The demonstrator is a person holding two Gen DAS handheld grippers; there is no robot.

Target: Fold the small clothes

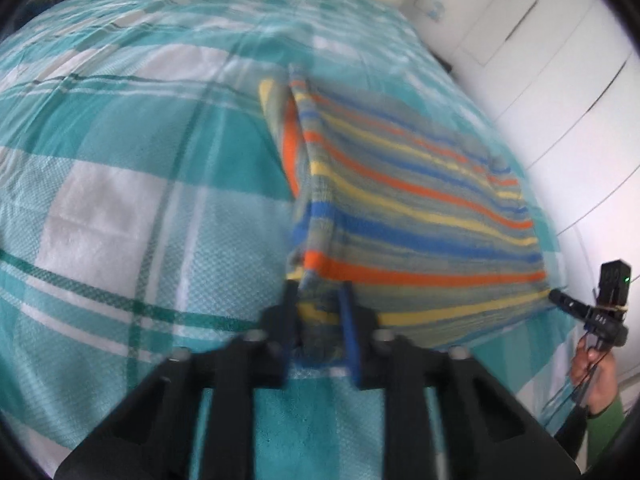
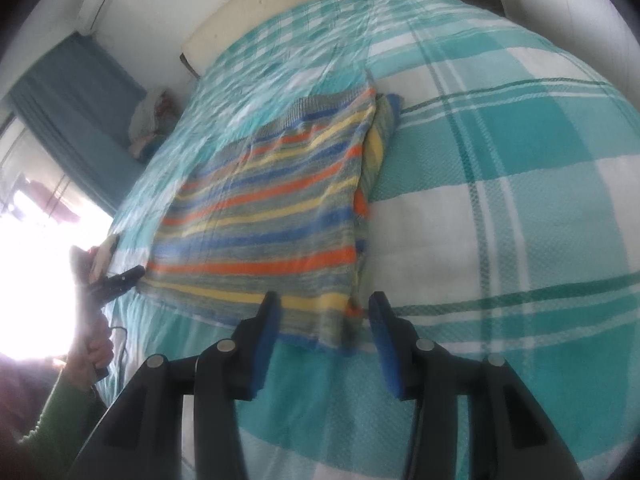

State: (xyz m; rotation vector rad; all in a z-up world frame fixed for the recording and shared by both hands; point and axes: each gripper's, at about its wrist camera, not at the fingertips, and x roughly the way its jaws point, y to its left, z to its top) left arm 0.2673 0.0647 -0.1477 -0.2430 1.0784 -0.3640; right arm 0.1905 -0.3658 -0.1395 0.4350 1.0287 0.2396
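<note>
I have the sweater [image 1: 420, 208] spread flat on the bed [image 1: 120, 200], hem towards me and its ribbed far edge towards the pillow [image 2: 280, 4] at 12 o'clock. One side is already turned in: in the left view a folded strip runs along its 9 o'clock edge, and in the right view the same strip shows on the 3 o'clock edge.

My left gripper [image 1: 318, 314] is clenched on the hem. Striped knit is bunched between its fingers at 6 o'clock, and the cloth rises a little from the cover there. My right gripper [image 2: 326, 312] is released, its jaws well apart and straddling the near hem corner, with the knit lying loose between them. Each view also catches the other tool at the far hem corner, at 3 o'clock from the left and 9 o'clock from the right, but too small and blurred to read its grip.

I judge I am at the pick-up for the lengthwise fold, hem to far edge. Next the right jaws should close on both layers at that corner, since the turned-in strip lies just under it and could slip free. Then both hands should lift together, level, and carry the hem towards 12 o'clock, laying it square on the far edge without dragging the lower layer or the cover.
</note>
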